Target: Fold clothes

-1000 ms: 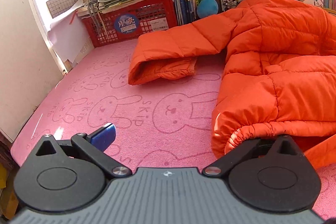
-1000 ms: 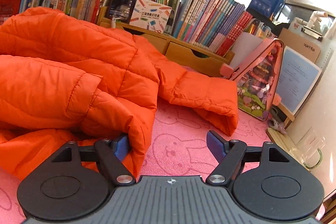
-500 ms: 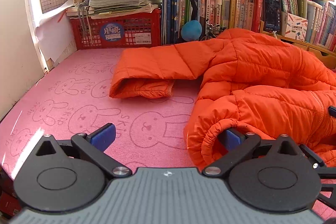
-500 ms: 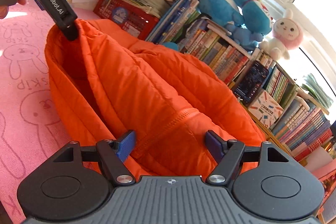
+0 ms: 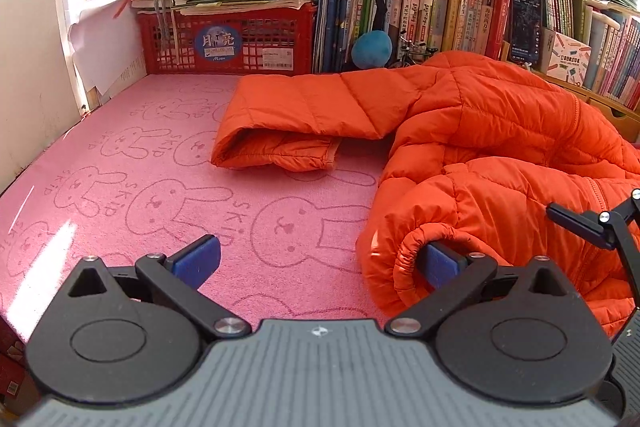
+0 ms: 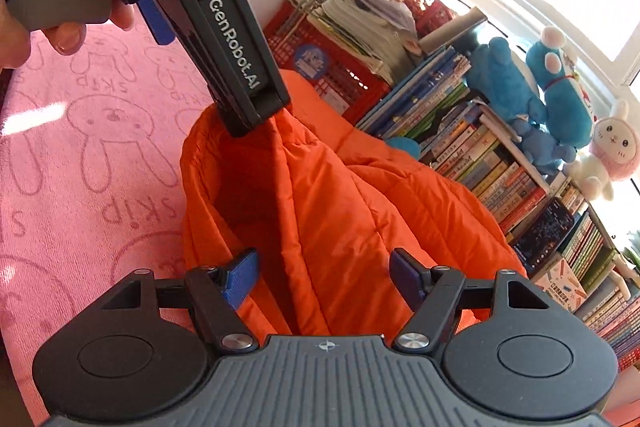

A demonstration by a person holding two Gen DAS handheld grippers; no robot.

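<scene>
An orange puffer jacket [image 5: 500, 147] lies bunched on the pink bunny mat [image 5: 160, 187], with one sleeve [image 5: 300, 115] stretched out to the left. My left gripper [image 5: 318, 261] is open at the jacket's near left corner, its right finger tucked into the gathered elastic hem [image 5: 404, 255]. In the right wrist view the same left gripper [image 6: 208, 75], held by a hand [image 6: 60, 31], has one finger hooked in the jacket's edge [image 6: 256, 155]. My right gripper [image 6: 324, 279] is open, with orange fabric [image 6: 340, 227] rising between its blue pads.
A red crate [image 5: 240, 43] piled with papers stands at the back left. Rows of books [image 5: 440, 7], a dark phone [image 5: 524, 23] and plush toys [image 6: 532, 87] line the back. A white wall [image 5: 28, 67] borders the mat on the left.
My right gripper has swung from facing the right sleeve to looking along the jacket at the left gripper, and has come closer. The left gripper has drawn back slightly, its finger staying in the hem.
</scene>
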